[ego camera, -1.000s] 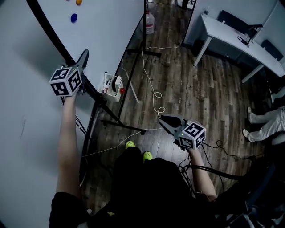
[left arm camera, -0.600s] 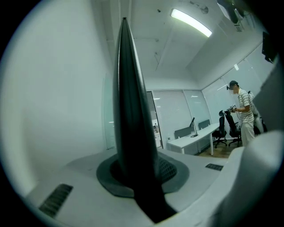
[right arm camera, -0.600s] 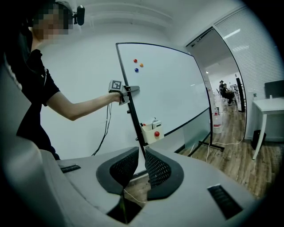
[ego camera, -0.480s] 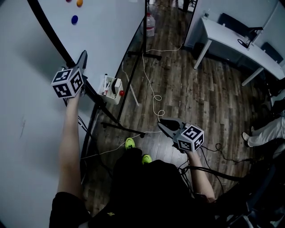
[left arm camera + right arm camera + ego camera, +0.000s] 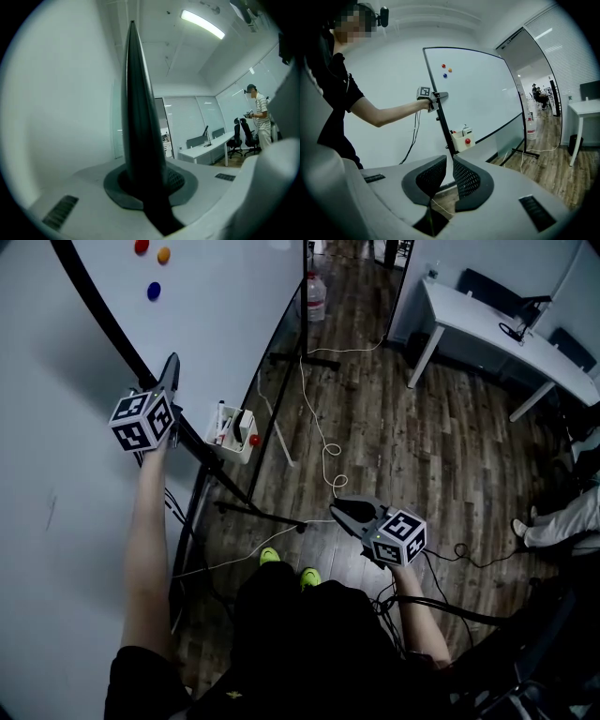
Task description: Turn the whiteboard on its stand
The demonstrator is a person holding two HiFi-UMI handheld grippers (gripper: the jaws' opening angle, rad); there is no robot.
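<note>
The whiteboard [image 5: 225, 296] is a large white panel in a black frame [image 5: 103, 320], on a stand with floor legs [image 5: 262, 512]. My left gripper [image 5: 169, 371] is raised at the board's side edge. Its jaws are closing, and the black frame edge [image 5: 138, 117] runs up between them with the pads against it. From the right gripper view the whiteboard [image 5: 483, 103] stands upright with the left gripper [image 5: 440, 96] clamped on its edge. My right gripper [image 5: 345, 510] hangs low over the floor, away from the board. Its jaws are a narrow gap apart and hold nothing [image 5: 450, 176].
A small marker box [image 5: 234, 427] with a red knob hangs on the board's lower rail. Three coloured magnets [image 5: 153, 290] sit on the panel. A white cable [image 5: 323, 442] snakes over the wooden floor, with a water bottle [image 5: 315, 289] beyond. A white desk [image 5: 497, 320] and a seated person [image 5: 562, 512] are at the right.
The left gripper has stayed on the frame edge, and the magnets sit slightly lower in view. The right gripper has drifted a little down and to the right.
</note>
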